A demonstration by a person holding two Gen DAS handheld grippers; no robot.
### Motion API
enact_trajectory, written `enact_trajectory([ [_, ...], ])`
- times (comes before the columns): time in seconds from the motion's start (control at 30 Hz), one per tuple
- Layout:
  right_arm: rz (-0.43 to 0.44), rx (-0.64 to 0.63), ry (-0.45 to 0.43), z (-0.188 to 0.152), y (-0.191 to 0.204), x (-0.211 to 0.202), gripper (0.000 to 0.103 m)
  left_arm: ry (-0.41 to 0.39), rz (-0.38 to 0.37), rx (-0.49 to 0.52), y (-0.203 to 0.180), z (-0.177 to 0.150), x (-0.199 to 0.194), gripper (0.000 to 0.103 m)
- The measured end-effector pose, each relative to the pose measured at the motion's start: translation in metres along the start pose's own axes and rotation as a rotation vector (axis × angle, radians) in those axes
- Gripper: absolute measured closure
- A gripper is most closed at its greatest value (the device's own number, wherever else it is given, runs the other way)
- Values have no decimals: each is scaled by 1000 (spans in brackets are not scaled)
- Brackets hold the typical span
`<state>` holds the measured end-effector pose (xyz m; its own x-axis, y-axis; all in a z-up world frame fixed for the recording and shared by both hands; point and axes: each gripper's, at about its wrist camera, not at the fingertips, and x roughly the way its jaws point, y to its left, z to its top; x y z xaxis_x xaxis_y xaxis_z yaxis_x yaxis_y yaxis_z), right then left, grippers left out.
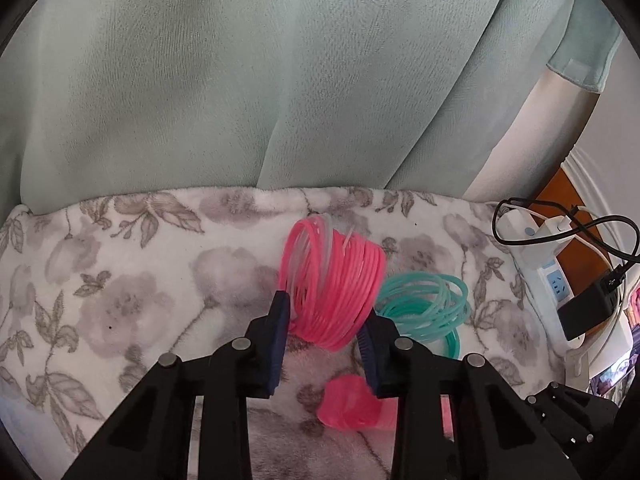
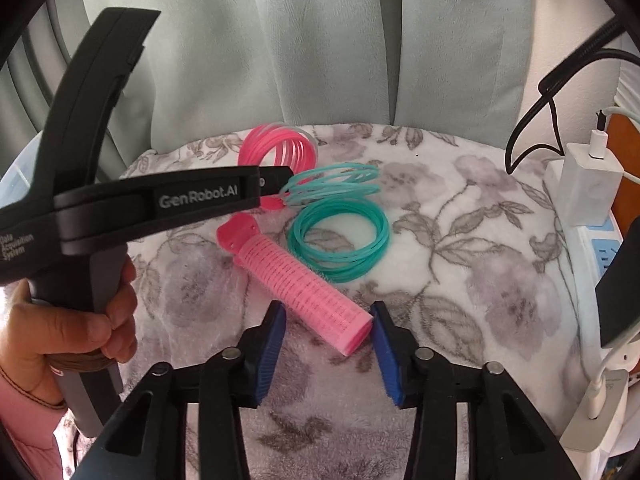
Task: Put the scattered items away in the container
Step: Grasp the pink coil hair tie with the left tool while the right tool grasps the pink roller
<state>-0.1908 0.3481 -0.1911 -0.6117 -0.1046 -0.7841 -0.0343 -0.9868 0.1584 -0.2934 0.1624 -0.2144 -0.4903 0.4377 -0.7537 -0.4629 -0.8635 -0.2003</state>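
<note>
A pink ring coil [image 1: 334,292] stands tilted on the floral blanket [image 1: 140,280], and my left gripper [image 1: 326,309] is shut on it, one blue pad on each side. In the right wrist view the same pink ring coil [image 2: 276,146] sits beyond the left gripper's tip. A teal ring coil [image 1: 424,308] lies just to its right; the right wrist view shows a stretched teal coil [image 2: 332,182] and a flat teal coil [image 2: 340,240]. A pink hair roller [image 2: 304,288] lies diagonally, its near end between the fingers of my open right gripper [image 2: 329,314], close to the right pad.
A pale green curtain [image 2: 320,40] hangs behind the blanket. A white power strip [image 1: 548,280] with chargers and black cables lines the right edge. A hand [image 2: 80,328] holds the left gripper's handle. A translucent plastic edge [image 2: 16,172] shows at far left.
</note>
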Motion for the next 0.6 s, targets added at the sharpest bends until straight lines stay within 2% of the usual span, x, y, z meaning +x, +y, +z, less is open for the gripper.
enact_trajectory([
  [0.07, 5, 0, -2, -1, 2, 0, 64, -1, -10, -14, 1, -1, -2, 72],
  [0.13, 9, 0, -4, -2, 3, 0, 67, 2, -14, -33, 3, -3, -5, 80],
  [0.33, 35, 51, -4, -14, 1, -14, 71, 2, -24, -81, 8, -10, -20, 88],
  [0.6, 22, 150, -3, -42, -15, -49, 73, 14, -5, -124, 4, -34, -45, 90],
])
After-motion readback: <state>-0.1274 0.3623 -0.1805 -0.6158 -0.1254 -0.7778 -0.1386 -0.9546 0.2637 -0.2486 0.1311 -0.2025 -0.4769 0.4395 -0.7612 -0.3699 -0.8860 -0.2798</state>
